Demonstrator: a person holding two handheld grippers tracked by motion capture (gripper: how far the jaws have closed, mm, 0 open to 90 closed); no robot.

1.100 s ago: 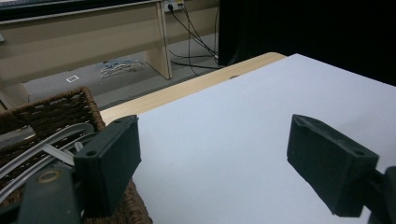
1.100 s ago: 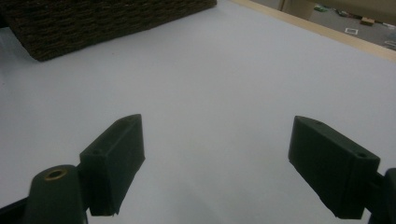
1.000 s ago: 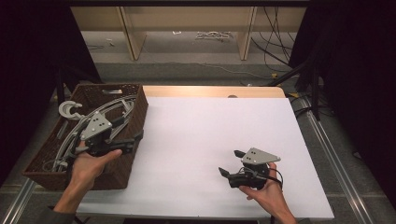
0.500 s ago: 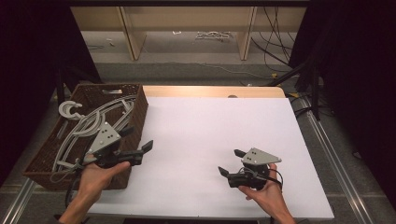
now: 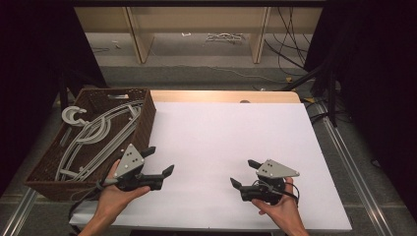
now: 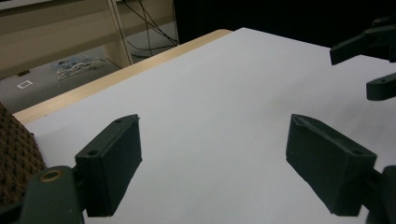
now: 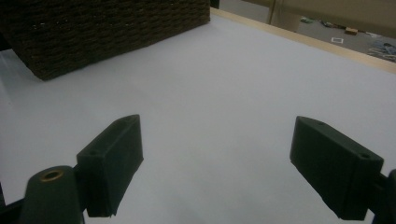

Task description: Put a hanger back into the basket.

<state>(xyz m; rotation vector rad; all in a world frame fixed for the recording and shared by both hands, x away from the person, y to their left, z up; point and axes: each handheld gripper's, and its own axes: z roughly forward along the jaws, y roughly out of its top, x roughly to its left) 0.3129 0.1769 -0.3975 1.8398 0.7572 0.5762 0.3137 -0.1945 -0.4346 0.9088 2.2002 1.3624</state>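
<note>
Both jaws spread, empty: left gripper [image 5: 158, 161] beside the wicker basket [image 5: 145, 116], right gripper [image 5: 244, 174] over bare table; risk is tangled grey hangers [image 5: 93, 135] snagging together when pulled.

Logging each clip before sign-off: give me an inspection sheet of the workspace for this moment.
Surface: white table top, bare, with a wooden strip along its far edge.
Job's things: brown wicker basket at the table's left edge, holding grey hangers; one hook pokes over its far left rim.
Clutter: nothing seen on the white top.
Grippers: left gripper open and empty, beside the basket's near right corner; right gripper open and empty, over the near right of the table, fingers wide apart.
Cables: one trails from the left gripper toward the near edge; more lie on the floor at far right.
Surroundings: wooden shelf frame beyond the table, dark curtains on both sides.
</note>
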